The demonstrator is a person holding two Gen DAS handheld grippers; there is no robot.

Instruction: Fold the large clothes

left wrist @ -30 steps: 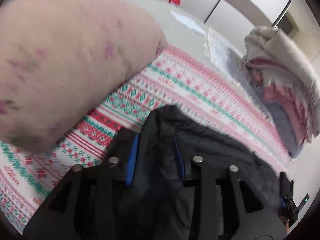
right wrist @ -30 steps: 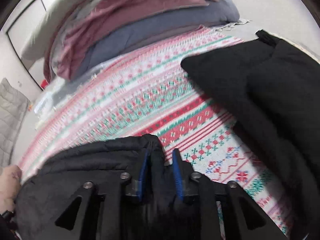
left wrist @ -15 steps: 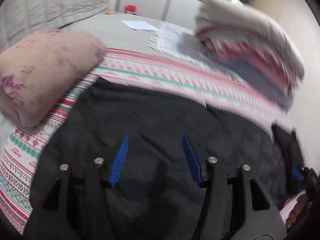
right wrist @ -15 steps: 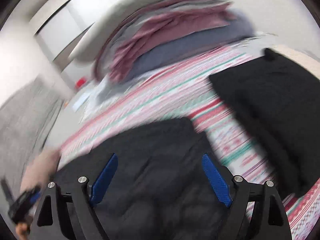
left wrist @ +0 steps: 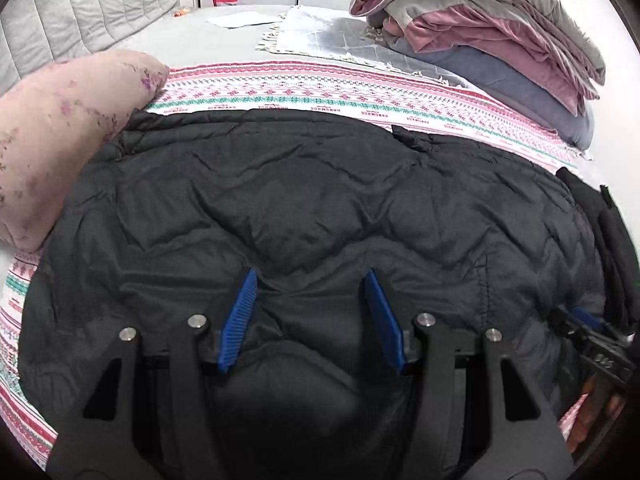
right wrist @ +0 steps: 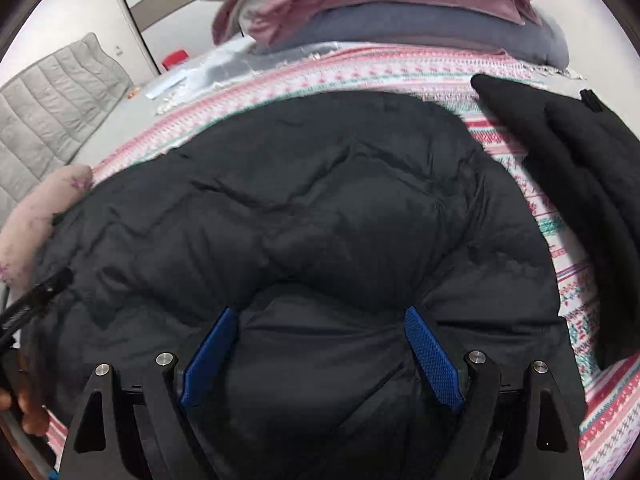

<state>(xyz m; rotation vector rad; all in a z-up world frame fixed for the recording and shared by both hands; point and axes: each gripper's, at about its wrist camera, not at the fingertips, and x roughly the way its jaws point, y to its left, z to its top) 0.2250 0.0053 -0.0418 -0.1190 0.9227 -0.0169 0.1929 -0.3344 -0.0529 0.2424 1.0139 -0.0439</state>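
A black puffy jacket (left wrist: pixel 320 184) (right wrist: pixel 320 200) lies spread flat on a red, green and white patterned blanket (left wrist: pixel 320 96). My left gripper (left wrist: pixel 310 276) hangs over the jacket's near part, jaws open, with a puff of fabric bulging between the blue pads (left wrist: pixel 240 312) but not pinched. My right gripper (right wrist: pixel 320 312) stands wide open over the jacket's near right part, padding rising between its pads (right wrist: pixel 432 356). The right gripper also shows at the left wrist view's right edge (left wrist: pixel 592 340).
A pink flowered pillow (left wrist: pixel 60 132) touches the jacket's left side. A second black garment (right wrist: pixel 580 160) lies right of the jacket. Folded quilts (left wrist: pixel 500 40) are stacked at the far right. A grey quilted headboard (left wrist: pixel 80 8) stands far left.
Both grippers were shut on folds of the jacket a second ago. They have let go, opened and swung across, and the jacket now lies spread out flat.
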